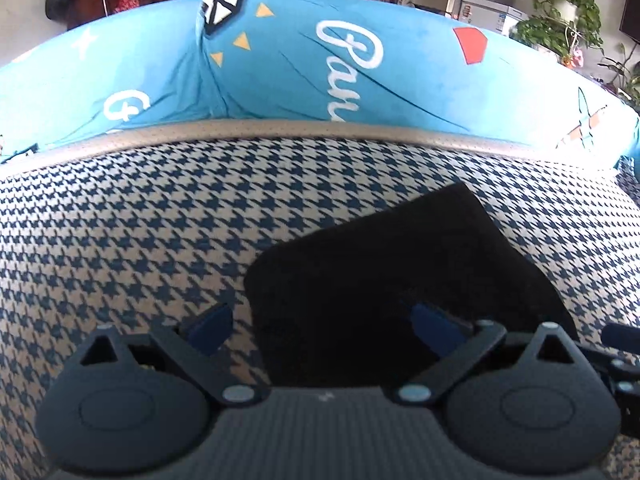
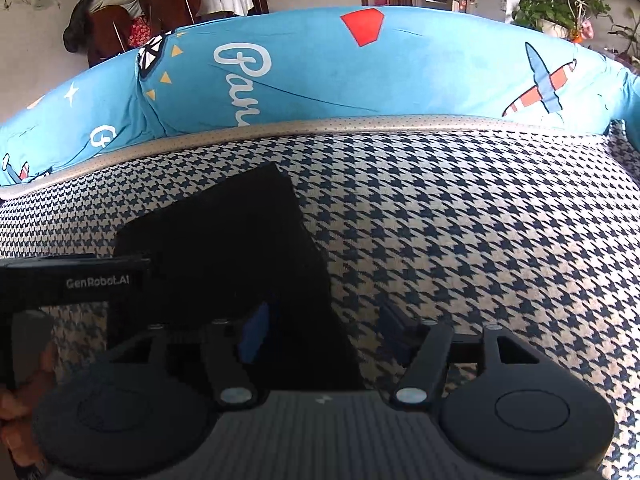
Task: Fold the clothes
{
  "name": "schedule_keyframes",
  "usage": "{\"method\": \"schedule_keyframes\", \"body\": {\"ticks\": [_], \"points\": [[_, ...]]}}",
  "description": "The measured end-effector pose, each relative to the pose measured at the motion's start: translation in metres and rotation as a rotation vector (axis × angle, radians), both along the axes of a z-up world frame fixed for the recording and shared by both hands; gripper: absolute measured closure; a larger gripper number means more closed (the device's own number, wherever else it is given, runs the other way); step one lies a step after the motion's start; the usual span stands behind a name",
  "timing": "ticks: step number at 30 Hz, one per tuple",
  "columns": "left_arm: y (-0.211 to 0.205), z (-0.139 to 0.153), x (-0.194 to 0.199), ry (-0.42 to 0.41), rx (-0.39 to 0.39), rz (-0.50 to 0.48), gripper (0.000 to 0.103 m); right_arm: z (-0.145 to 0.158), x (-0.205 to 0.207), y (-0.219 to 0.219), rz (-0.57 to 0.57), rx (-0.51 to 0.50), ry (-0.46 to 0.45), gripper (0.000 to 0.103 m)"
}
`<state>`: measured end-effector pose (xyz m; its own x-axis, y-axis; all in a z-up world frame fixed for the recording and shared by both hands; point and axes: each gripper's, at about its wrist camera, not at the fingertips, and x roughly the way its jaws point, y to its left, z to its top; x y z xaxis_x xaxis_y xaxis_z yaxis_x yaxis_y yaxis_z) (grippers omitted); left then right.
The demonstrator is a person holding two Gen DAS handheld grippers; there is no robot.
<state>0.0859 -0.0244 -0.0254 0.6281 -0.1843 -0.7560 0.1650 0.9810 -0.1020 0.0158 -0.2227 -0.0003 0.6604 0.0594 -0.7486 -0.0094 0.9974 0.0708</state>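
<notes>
The left gripper is wide open, with its 2 blue fingertips far from each other. It holds nothing. Its left fingertip is over the houndstooth fabric, just beside the left edge of the folded black cloth; its right fingertip is over the black cloth itself. Whether the tips press on the cloth, I cannot tell, because the cloth is very dark there.

The folded black cloth lies flat on the sofa seat with navy and beige houndstooth cover, directly ahead of the left gripper and a little to its right. In the right wrist view, the same black cloth lies ahead and to the left of the right gripper.

The right gripper is also wide open and holds nothing. Its left blue fingertip is over the right part of the black cloth, and its right fingertip is over the bare houndstooth seat, past the right edge of the cloth.

To the left of the right gripper, the black body of the other gripper with the white words "GenRobot.AI" is near, and below it a hand is seen at the edge of the picture.

Beyond both grippers, behind a beige perforated trim, stands the bright blue printed sofa back cushion with white letters and 1 red shape.
</notes>
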Motion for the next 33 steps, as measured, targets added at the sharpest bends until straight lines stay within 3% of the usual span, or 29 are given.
{"method": "schedule_keyframes", "body": {"ticks": [12, 19, 24, 26, 31, 33], "points": [[0.006, -0.017, 0.018, 0.051, -0.052, -0.013, 0.0, -0.037, -0.002, -0.034, -0.064, 0.294, 0.12, 0.031], [0.013, -0.028, 0.031, 0.092, -0.097, -0.004, 0.0, -0.045, 0.007, -0.023, -0.042, 0.341, 0.072, 0.031], [0.006, -0.031, 0.029, 0.075, -0.071, -0.02, 0.001, -0.049, 0.013, -0.011, -0.016, 0.314, 0.031, 0.048], [0.003, -0.031, 0.028, 0.063, -0.063, -0.029, 0.006, -0.05, 0.013, -0.008, -0.013, 0.298, 0.018, 0.054], [0.003, -0.023, 0.023, 0.028, -0.063, -0.042, 0.039, -0.044, 0.012, -0.008, 0.0, 0.289, -0.011, 0.07], [0.007, -0.017, 0.02, 0.019, -0.069, -0.04, 0.048, -0.039, 0.01, -0.009, 0.011, 0.286, -0.036, 0.075]]}}
